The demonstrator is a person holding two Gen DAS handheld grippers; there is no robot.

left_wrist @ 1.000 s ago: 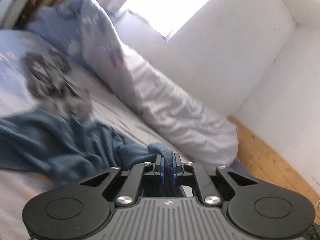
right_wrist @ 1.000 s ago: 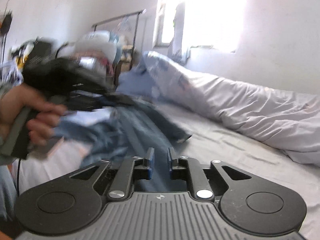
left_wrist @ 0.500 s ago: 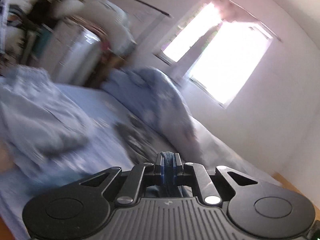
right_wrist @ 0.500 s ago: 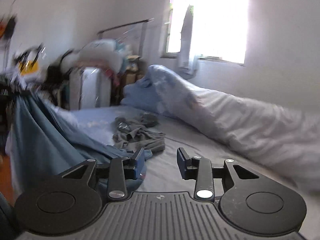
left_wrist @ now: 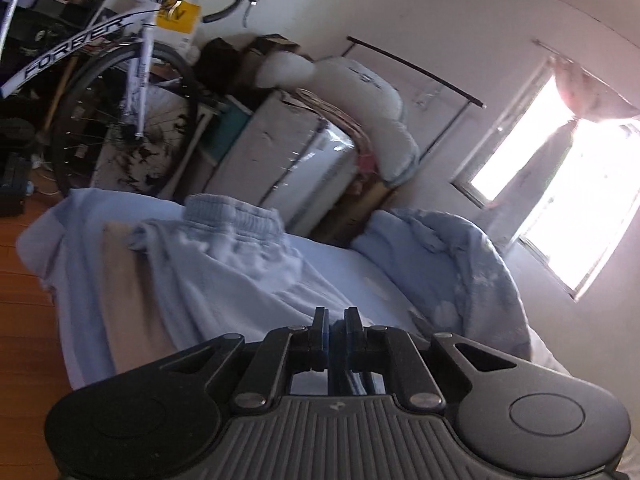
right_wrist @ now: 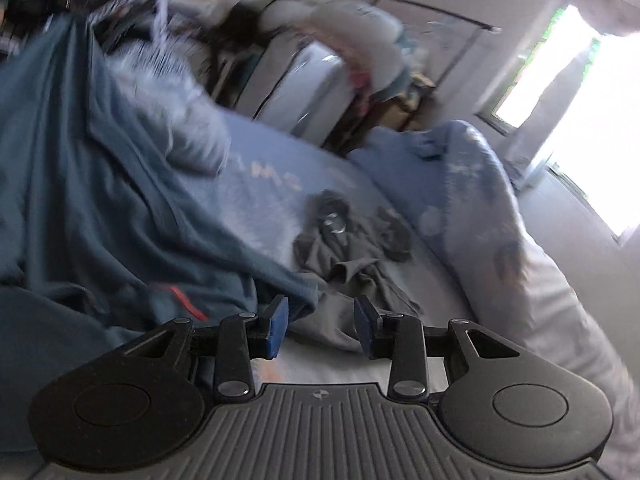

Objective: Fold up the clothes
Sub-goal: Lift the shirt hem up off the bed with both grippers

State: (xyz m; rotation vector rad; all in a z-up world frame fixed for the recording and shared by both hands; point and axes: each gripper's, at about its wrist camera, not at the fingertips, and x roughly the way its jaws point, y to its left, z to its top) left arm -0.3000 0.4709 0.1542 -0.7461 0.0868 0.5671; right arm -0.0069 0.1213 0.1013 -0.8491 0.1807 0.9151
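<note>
My left gripper (left_wrist: 335, 330) is shut on a fold of a dark blue garment (left_wrist: 340, 364); only a thin strip shows between the fingers. In the right wrist view the same dark blue garment (right_wrist: 100, 208) hangs raised at the left and drapes down to the bed, its lower edge just beside my right gripper (right_wrist: 320, 322). That gripper is open with nothing between its fingers. Beyond it lies a crumpled dark grey garment (right_wrist: 348, 256) on the sheet. Light blue sweatpants (left_wrist: 224, 248) with an elastic waistband lie on the bed ahead of the left gripper.
A rumpled duvet (right_wrist: 500, 220) runs along the bed's right side under a bright window (left_wrist: 560, 208). A bicycle (left_wrist: 120, 80), storage boxes (left_wrist: 280, 152) and a clothes rail (left_wrist: 416, 68) crowd the far end. Wooden floor (left_wrist: 24, 320) lies left of the bed.
My left gripper has lifted and swung toward the room's far end, holding the blue garment throughout. My right gripper has opened wider and now points down at the bed.
</note>
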